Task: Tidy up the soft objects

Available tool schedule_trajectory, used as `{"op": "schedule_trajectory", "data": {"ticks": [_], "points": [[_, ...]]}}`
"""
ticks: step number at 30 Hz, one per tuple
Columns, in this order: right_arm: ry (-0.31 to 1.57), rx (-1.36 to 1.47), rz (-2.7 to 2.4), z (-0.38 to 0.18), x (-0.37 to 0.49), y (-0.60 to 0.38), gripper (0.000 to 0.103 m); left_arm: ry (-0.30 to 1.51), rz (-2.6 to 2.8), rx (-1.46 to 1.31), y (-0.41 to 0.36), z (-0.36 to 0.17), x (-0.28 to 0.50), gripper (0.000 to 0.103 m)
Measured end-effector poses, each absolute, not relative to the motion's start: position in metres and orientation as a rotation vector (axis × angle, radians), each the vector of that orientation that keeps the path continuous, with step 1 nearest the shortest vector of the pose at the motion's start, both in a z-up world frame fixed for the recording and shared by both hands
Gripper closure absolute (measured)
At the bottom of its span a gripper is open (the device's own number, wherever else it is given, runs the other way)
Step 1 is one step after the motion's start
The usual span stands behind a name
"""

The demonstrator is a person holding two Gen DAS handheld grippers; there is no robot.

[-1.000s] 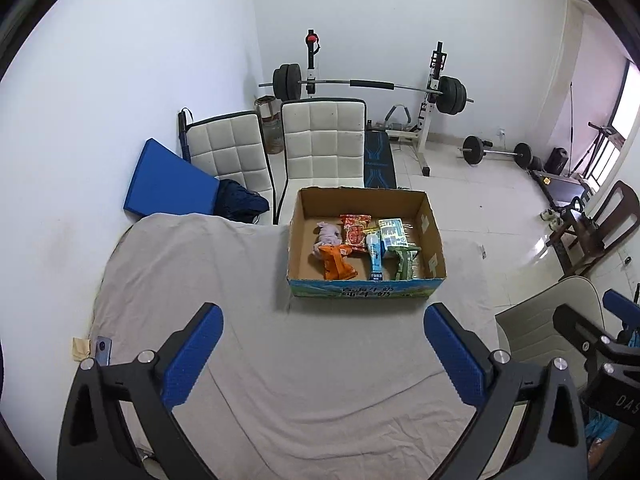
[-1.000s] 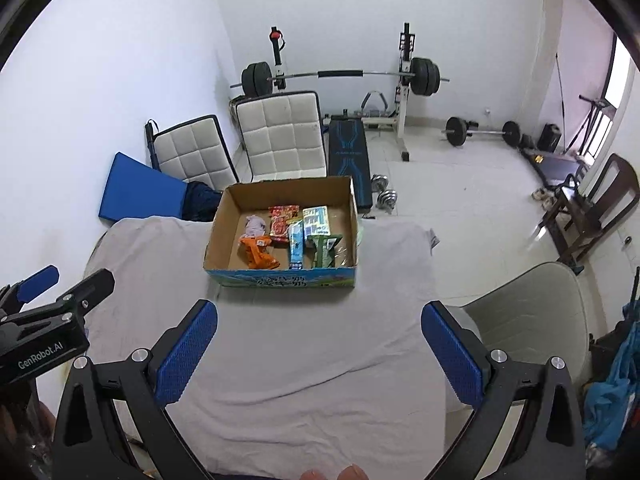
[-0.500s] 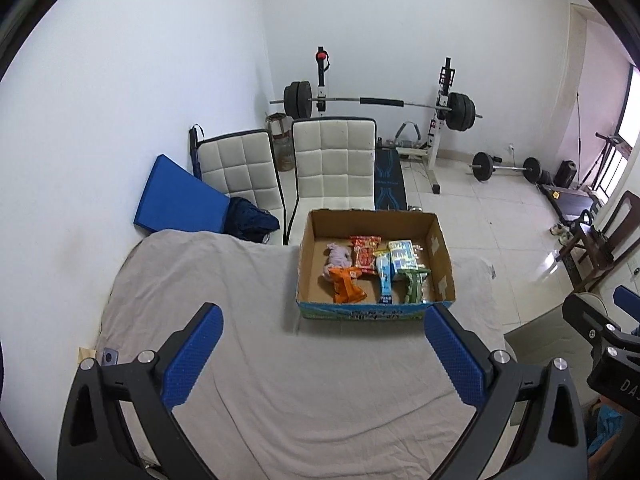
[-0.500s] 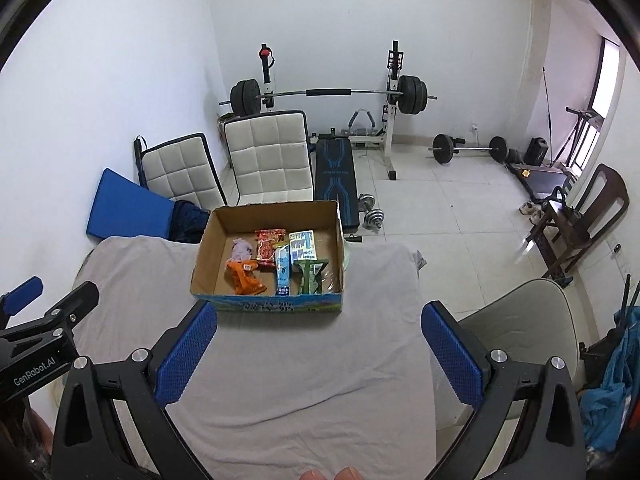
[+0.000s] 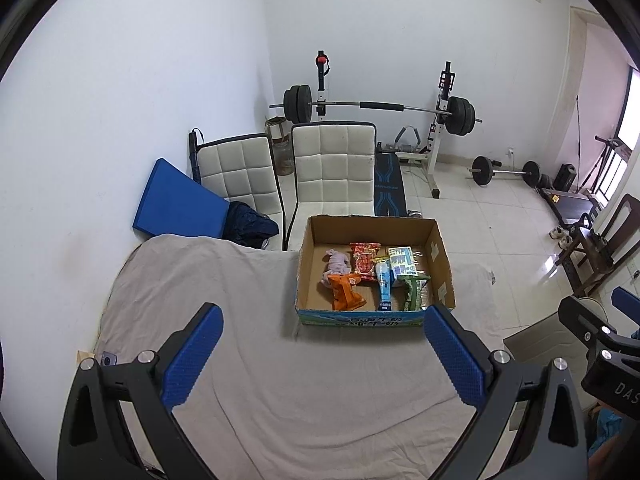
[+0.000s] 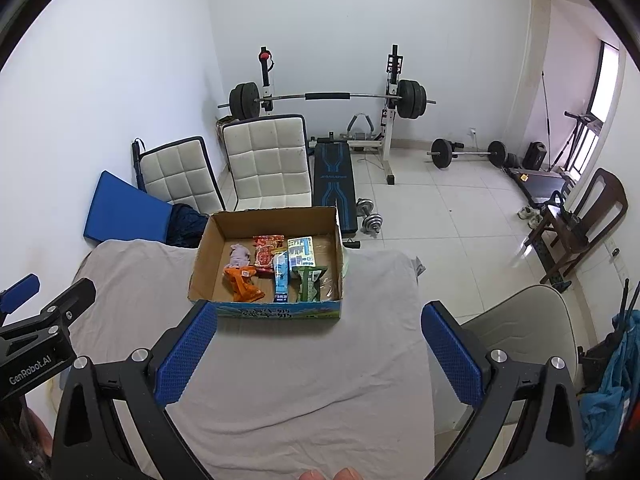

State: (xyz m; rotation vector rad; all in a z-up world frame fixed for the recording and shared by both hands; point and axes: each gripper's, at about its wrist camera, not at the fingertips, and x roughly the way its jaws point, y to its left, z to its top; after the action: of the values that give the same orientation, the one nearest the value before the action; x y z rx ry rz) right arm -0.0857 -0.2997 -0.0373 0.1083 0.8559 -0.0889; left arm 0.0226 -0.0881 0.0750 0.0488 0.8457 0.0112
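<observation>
An open cardboard box [image 5: 442, 256] [image 6: 200, 256] stands at the far side of a table under a grey cloth [image 5: 280, 380] [image 6: 300, 380]. In it lie a pale purple plush toy [image 5: 337, 263] [image 6: 239, 255], an orange packet [image 5: 346, 289] [image 6: 244, 284], a red packet [image 5: 364, 260] [image 6: 267, 256], a blue tube [image 5: 383, 285] [image 6: 281, 276], a white-and-blue pack [image 5: 402, 261] [image 6: 302, 250] and a green packet [image 5: 415, 292] [image 6: 310, 284]. My left gripper [image 5: 320, 354] and my right gripper [image 6: 318, 352] are both open and empty, well back from the box above the cloth.
Two white padded chairs [image 5: 334, 172] and a blue mat [image 5: 176, 204] stand behind the table. A barbell rack [image 5: 380, 106], a bench and dumbbells [image 6: 370, 216] are on the tiled floor. A beige chair [image 6: 516, 336] is at the table's right. A phone [image 5: 108, 359] lies at the left edge.
Both grippers have pulled back and risen from the box, so it looks smaller and farther. Both stay open and empty. The box contents have not moved.
</observation>
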Motion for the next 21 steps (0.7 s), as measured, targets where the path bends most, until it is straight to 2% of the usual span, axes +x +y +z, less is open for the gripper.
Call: {"op": "schedule_trajectory", "data": {"ticks": [21], "points": [[0.833,0.084,-0.089,-0.0334,-0.0839,-0.2961,0.000,0.850,0.002,0.037,-0.0891,0.0801,0.0224,0.000]]}}
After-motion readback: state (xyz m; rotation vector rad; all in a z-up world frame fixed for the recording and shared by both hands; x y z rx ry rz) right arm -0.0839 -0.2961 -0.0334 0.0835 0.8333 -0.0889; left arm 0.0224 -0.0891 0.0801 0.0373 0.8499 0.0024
